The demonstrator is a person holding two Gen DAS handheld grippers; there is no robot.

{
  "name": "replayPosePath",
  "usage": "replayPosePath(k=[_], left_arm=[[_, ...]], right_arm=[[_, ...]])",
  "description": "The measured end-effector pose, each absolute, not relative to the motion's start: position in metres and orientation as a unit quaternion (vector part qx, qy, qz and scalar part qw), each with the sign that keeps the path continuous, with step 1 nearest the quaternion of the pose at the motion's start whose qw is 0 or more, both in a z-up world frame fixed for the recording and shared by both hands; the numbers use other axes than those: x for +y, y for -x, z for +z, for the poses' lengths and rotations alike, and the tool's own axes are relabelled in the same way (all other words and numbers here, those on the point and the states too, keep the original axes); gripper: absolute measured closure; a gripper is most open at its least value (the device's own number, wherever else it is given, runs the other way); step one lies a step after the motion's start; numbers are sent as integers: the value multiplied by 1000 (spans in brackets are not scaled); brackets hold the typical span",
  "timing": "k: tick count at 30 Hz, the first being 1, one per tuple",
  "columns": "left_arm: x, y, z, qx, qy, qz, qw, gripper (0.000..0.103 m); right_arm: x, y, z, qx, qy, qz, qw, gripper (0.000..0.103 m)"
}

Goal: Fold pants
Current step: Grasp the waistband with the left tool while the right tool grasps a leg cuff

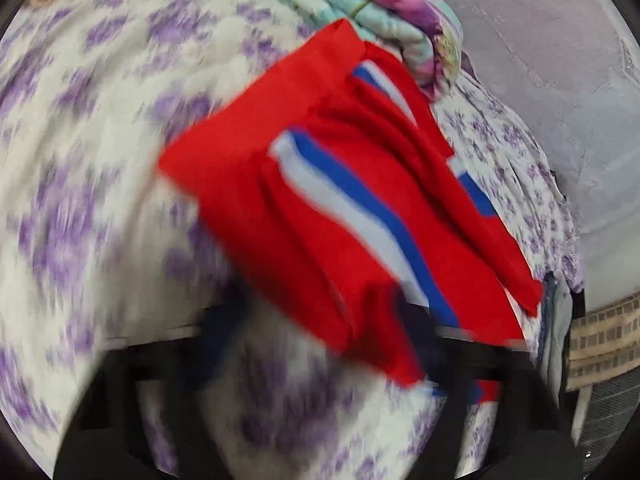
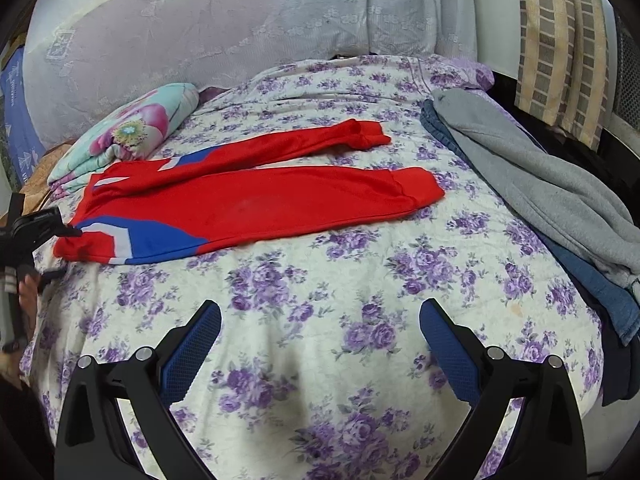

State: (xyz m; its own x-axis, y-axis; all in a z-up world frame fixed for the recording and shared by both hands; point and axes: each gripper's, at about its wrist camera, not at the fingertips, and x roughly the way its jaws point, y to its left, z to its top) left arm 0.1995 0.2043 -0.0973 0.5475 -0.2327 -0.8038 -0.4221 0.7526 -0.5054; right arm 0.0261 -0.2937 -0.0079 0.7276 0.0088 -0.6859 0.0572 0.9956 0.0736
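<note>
- Lying flat on the bed (image 2: 320, 280) are the red pants (image 2: 256, 200), on a sheet w/ purple flowers.
- Pants have blue & white stripes near the waist. Waist end is at the left in the right cam view, and both legs run off to the right.
- The 2 legs lie side by side, a bit apart at the cuffs. The far leg looks thinner and more bunched.
- Left tool (image 2: 44, 220) is at the waist end, its tip right at the red edge. A hand (image 2: 28, 292) holds it from below.
- Left cam pic is very blurry. Pants (image 1: 320, 200) fill the middle, and a waist corner sits between the left tool's (image 1: 320, 320) dark fingers.
- Can't tell if the left tool is pinching the cloth or just around it.
- Right tool (image 2: 320, 344) is spread wide over bare sheet, w/ nothing between its blue pads (image 2: 192, 348). It is on the near side of the pants & not touching them.
- A folded blanket (image 2: 132, 132) w/ pink flowers sits just past the waist end, touching the pants.
- On the right side of the bed is a pile of clothes: a grey one (image 2: 540, 184) on top of blue jeans (image 2: 600, 288). Pile is well apart from the pants.
- A striped cloth (image 2: 560, 48) hangs past the bed, top right.
</note>
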Motion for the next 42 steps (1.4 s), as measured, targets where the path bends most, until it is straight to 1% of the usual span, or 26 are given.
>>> replayPosePath(k=[1,4,8,12,14,19,21,22,23,24,25,26,29,33,35,39,40,41,42], left_arm=[[209,-208,-99,475,351,56,805,92],[229,-209,-109,460,413,35,785,97],[214,-178,-89,420,370,38,828,98],[198,-165,-79,397,313,55,861,98],[196,-166,-79,400,292,56,867,98],[210,-170,-91,417,310,36,854,98],[212,-174,-94,424,311,32,850,98],[212,-174,-95,426,309,32,850,98],[212,-172,-96,426,307,32,850,98],[211,-174,-96,429,299,35,852,98],[209,-176,-97,431,294,37,852,98],[208,-176,-98,433,289,39,853,98],[206,-174,-96,427,280,46,859,98],[200,-149,-82,412,260,54,872,99],[200,-127,-76,409,273,47,869,99],[200,-91,-70,408,268,44,872,99],[200,-89,-73,414,264,46,870,99],[200,-92,-80,425,260,52,865,99],[200,-96,-87,437,256,54,861,97]], right_arm=[[-296,-27,-8,369,-45,-17,928,3],[-304,-29,-5,365,-35,-30,930,3],[-325,-47,6,366,-11,-51,929,3],[-378,-92,9,393,-109,-50,912,3],[-406,-130,-7,429,-176,-41,885,3],[-434,-197,-55,483,-277,-28,830,3],[-432,-215,-71,497,-301,-14,814,9],[-431,-224,-81,503,-319,-5,804,20],[-428,-230,-89,503,-328,-6,800,39],[-426,-234,-91,493,-320,-19,809,51],[-423,-238,-91,486,-301,-30,820,86],[-424,-240,-94,487,-305,-25,818,91],[-430,-227,-88,472,-329,-13,818,92],[-430,-188,-64,465,-300,1,833,92],[-434,-161,-54,466,-280,1,839,92],[-441,-124,-55,472,-255,-3,844,91],[-440,-123,-64,481,-244,-9,842,89],[-438,-122,-74,494,-230,-18,838,76],[-436,-126,-84,507,-219,-24,833,67]])
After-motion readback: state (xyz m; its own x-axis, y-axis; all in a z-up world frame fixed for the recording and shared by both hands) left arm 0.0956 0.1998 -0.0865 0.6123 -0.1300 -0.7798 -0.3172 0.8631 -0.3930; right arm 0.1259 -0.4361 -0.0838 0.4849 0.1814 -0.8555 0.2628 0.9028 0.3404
